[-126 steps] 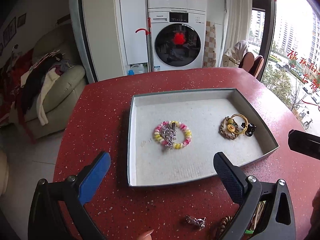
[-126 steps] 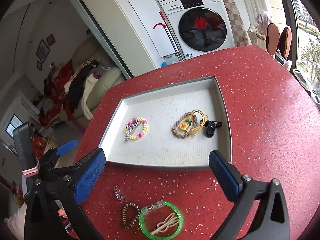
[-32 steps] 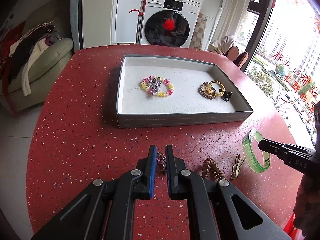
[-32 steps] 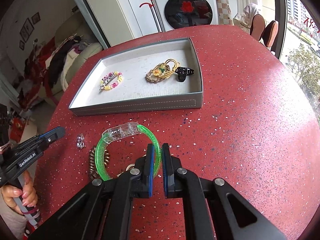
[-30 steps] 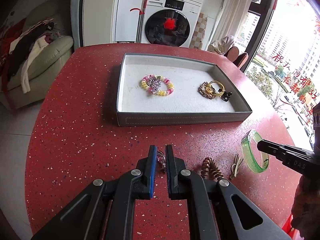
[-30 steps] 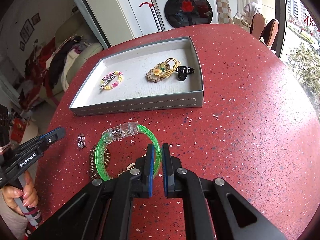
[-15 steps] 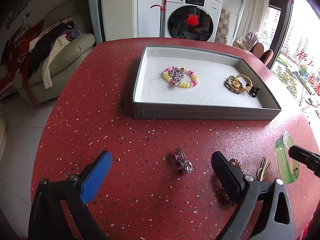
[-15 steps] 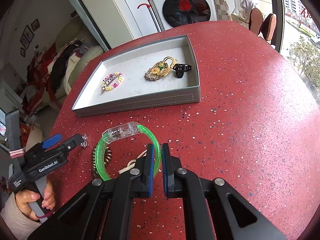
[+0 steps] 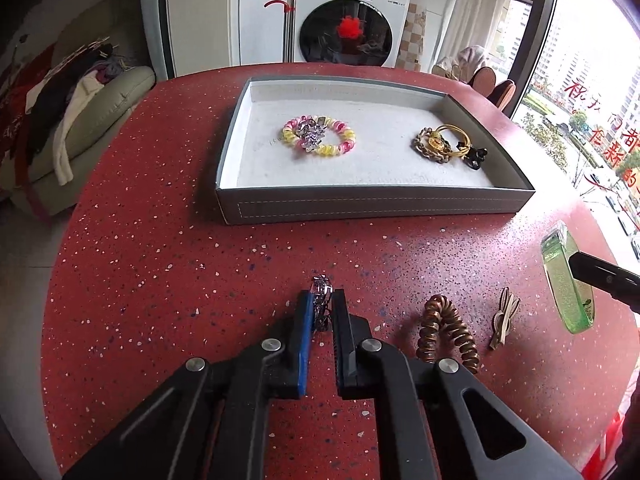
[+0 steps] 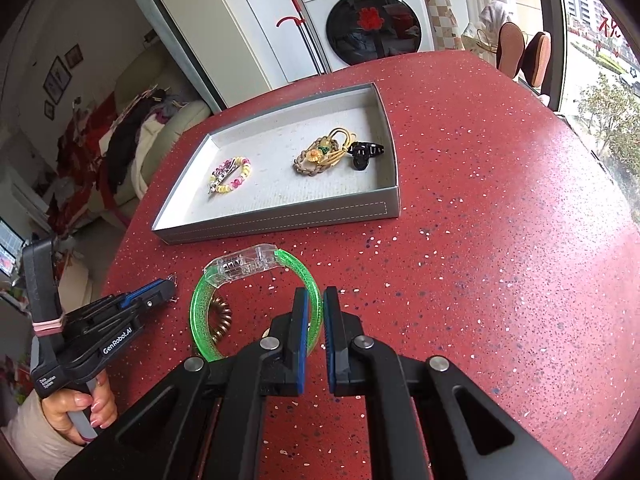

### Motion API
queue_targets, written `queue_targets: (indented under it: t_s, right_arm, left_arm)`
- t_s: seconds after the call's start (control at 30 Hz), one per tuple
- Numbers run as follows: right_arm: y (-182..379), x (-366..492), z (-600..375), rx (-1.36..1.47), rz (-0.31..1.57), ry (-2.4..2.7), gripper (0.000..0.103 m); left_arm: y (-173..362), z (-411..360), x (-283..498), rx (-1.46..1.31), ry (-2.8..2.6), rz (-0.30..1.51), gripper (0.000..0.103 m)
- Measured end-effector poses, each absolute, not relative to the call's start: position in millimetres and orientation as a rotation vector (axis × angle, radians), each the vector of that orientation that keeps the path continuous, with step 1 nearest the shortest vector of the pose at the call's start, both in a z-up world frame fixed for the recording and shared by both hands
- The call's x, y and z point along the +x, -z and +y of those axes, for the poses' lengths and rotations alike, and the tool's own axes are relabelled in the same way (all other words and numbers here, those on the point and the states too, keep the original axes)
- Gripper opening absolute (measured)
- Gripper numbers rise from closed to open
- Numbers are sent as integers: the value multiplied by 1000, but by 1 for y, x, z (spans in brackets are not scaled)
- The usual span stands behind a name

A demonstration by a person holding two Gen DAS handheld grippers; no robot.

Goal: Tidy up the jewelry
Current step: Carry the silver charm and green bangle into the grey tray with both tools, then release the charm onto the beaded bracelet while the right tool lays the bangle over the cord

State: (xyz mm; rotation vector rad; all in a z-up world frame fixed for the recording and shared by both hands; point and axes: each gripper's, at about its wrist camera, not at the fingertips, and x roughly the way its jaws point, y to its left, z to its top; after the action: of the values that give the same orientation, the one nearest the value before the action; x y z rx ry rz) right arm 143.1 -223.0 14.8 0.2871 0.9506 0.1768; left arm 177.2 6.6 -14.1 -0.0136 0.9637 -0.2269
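Observation:
A small silver rhinestone clip (image 9: 321, 286) lies on the red table (image 9: 160, 280) in front of the grey tray (image 9: 376, 204). My left gripper (image 9: 322, 300) is down at it, jaws closing with the clip pinched between the pads; it also shows as the left gripper (image 10: 168, 286) in the right wrist view. My right gripper (image 10: 316, 300) is shut on the rim of a green translucent bangle (image 10: 199, 308), held just above the table. That bangle (image 9: 564, 284) appears at the right edge of the left wrist view.
A brown spiral hair tie (image 9: 444, 328) and a beige hair clip (image 9: 505, 316) lie on the table between the grippers. In the tray are a pink-yellow bead bracelet (image 9: 320, 136), a gold and brown bundle (image 9: 438, 144) and a black claw clip (image 9: 474, 156). A hand (image 10: 80, 408) grips the left handle.
Half a second ago the left jaws stood wide open above the silver clip; now they have dropped and closed on it. The right gripper keeps the green bangle, barely moved.

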Motion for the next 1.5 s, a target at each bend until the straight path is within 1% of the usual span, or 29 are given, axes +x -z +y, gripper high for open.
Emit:
queue_targets:
  t_s: [0.43,0.83,1.13,1.3,1.5]
  right_arm:
    - [-39,168,-223,277,920,-189,8]
    - [-66,240,-232,270,907,-176,8]
    - [-54,304,-232,274,943,-150,8]
    - [-34,331,-232,281,973,-125,8]
    - [-10,346,-230,254,1013,-93,8]
  left_arm:
    - [-35,5,186,-51,291,873,28]
    - [-70,5,258,-63,273,828,28]
    - [-62,-14,319,-21,239,851,28]
    - [-43,-23,350,-7,224,884,28]
    - [-14,-37,364,46,210,917,28]
